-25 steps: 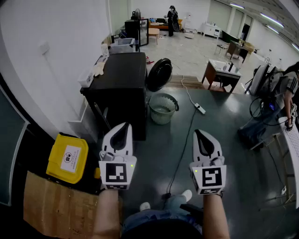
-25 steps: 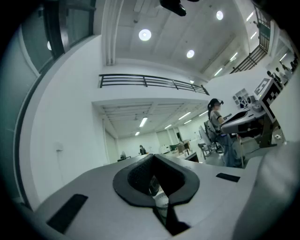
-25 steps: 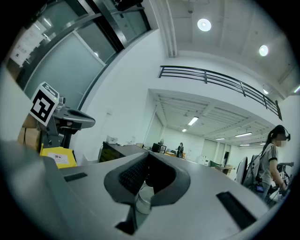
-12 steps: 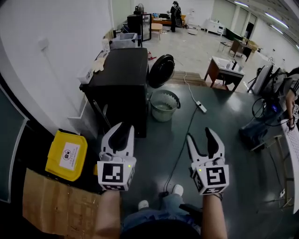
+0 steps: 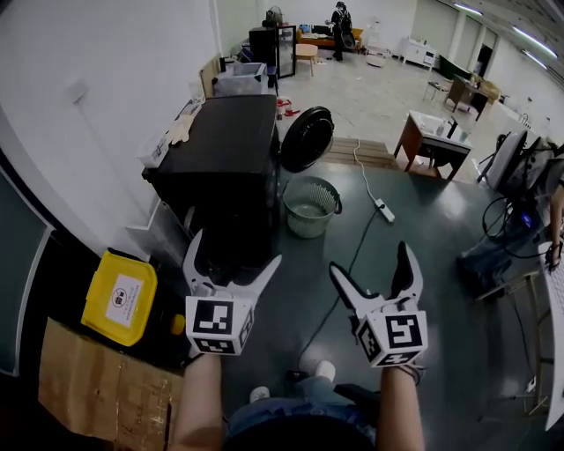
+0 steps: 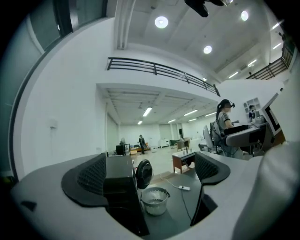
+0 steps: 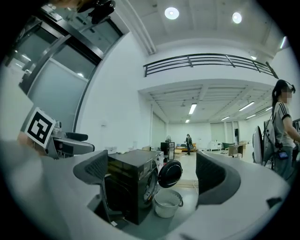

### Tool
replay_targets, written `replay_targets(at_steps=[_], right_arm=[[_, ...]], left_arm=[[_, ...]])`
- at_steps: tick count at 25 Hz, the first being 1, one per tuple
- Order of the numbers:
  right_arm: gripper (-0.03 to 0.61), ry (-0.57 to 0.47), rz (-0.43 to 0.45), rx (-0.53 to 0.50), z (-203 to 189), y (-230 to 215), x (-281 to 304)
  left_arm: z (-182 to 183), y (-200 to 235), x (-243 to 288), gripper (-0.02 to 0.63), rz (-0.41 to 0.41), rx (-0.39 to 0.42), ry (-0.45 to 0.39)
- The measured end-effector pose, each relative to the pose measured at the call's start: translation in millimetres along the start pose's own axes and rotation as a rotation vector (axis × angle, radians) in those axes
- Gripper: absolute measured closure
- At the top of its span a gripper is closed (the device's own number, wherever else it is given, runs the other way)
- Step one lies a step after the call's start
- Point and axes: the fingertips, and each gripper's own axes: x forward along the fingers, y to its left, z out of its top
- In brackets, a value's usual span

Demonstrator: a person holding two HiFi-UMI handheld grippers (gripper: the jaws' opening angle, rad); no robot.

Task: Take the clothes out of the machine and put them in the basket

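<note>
Two grippers are held out level nearest the camera, one per hand: the left gripper (image 5: 236, 249) and the right gripper (image 5: 370, 258). Both pairs of jaws have just been opened and are spread wide. Nothing is gripped by either; only floor and machine are seen through the gaps. One marker cube is carried on each.

Down at the left, one yellow box (image 5: 119, 295) is parked on the floor beside a sheet of cardboard (image 5: 106, 388).

Just past the grippers, one black washing machine (image 5: 225, 158) is stood against the white wall. Its single round door (image 5: 307, 138) is swung open. The drum's inside is too dark to be read, so the clothes can't be made out tbh.

One pale basket (image 5: 304, 227) is set upright on the floor, just beside the machine's front and under the open door.

One white power strip (image 5: 383, 210) is laid near the basket, with one dark cable run back from it.

Further off, one brown worktop (image 5: 432, 132) is seen, and one person (image 5: 339, 18) at the far end.
</note>
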Motion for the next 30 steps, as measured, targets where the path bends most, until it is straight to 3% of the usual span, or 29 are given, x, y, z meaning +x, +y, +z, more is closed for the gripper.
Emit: replay_targets(at_steps=[7, 15, 23, 30], right_arm=[[0.014, 0.053, 0.049, -0.101, -6.8, -67.3, 24.1], [0.017, 0.075, 0.07, -0.073, -22.5, -132.1, 31.3], [0.018, 0.096, 0.105, -0.066, -32.6, -136.4, 62.2], [0.018, 0.114, 0.073, -0.085, -40.8, -127.3, 123.8]], left_arm=[[10.3, -43.0, 51.4, 0.055, 0.02, 0.02, 0.002], [2.5, -87.8, 79.5, 0.055, 0.058, 0.05, 0.043], [1.3, -63.8, 98.0, 0.055, 0.12, 0.049, 0.062], [-11.0, -15.4, 149.7, 0.057, 0.068, 0.077, 0.076]])
